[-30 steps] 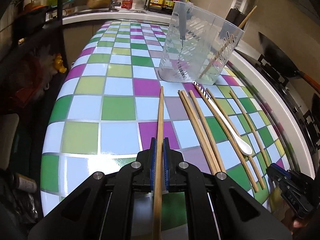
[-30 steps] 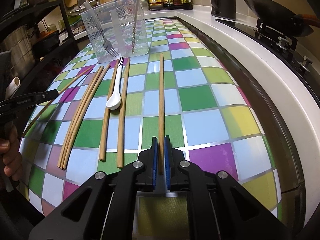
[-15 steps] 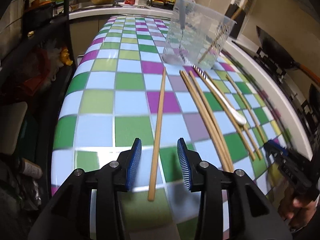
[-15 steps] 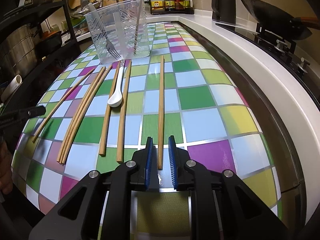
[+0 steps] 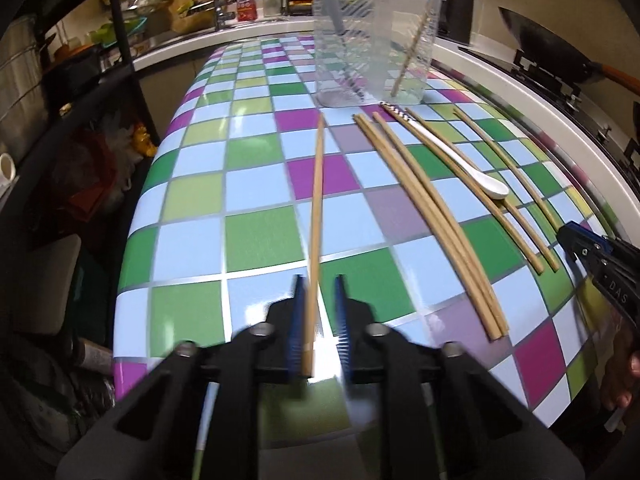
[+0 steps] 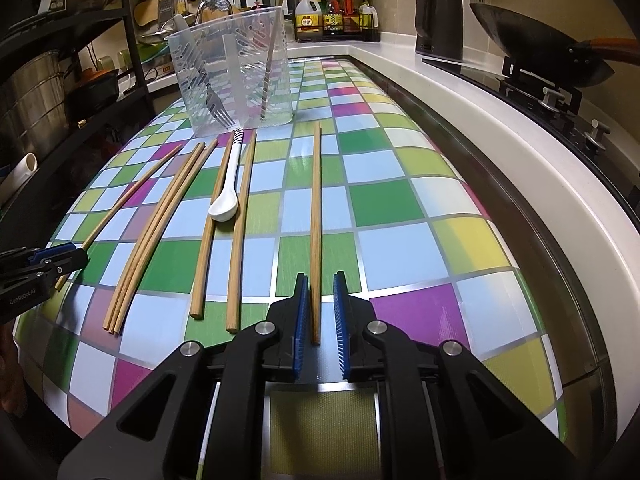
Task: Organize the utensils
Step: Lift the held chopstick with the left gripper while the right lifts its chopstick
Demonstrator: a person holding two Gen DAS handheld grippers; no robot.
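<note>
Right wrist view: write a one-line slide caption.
Gripper astride one chopstick; more chopsticks and a spoon before a clear holder.

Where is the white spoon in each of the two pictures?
Left wrist view: the white spoon lies right of centre on the checkered table, among the chopsticks, its bowl nearest the camera.
Right wrist view: the white spoon lies left of centre, between two chopsticks, its bowl again nearest the camera.
Shared landmark: the clear utensil holder stands just beyond the spoon's striped handle end in both views.
</note>
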